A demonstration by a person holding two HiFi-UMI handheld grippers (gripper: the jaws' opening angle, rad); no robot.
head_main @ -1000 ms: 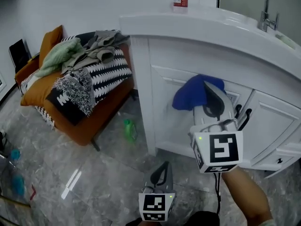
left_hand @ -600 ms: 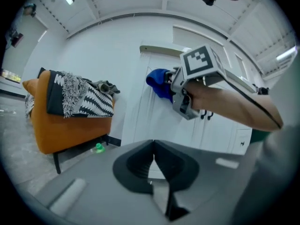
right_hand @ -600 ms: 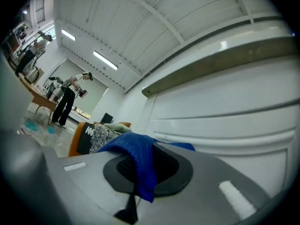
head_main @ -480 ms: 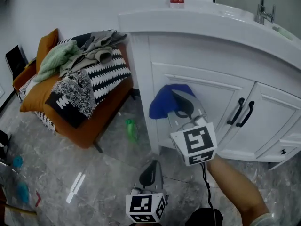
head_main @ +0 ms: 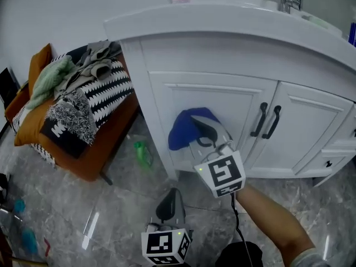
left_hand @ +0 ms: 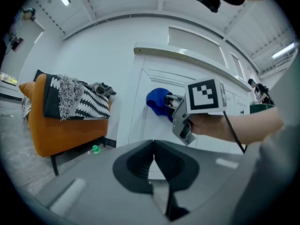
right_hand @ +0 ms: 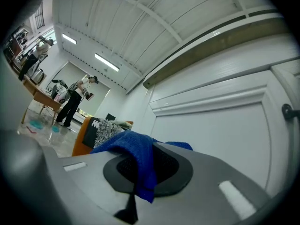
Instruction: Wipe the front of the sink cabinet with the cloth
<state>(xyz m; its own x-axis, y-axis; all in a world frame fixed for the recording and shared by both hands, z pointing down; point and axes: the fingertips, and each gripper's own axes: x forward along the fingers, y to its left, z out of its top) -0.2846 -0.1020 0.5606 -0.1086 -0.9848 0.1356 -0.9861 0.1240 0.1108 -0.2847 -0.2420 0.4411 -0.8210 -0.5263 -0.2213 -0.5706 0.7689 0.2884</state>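
Right hand-held gripper (head_main: 203,128), clamping the cloth (head_main: 179,132), has slid left across the cabinet (head_main: 236,102).

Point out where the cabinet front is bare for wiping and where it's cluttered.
Bare: the left door between the blue cloth and the black handles; the right door beyond them. Crowded: only at the handles.

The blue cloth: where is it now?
In the head view, the blue cloth is at centre, held by the right gripper at the left cabinet door, left of the black handles.
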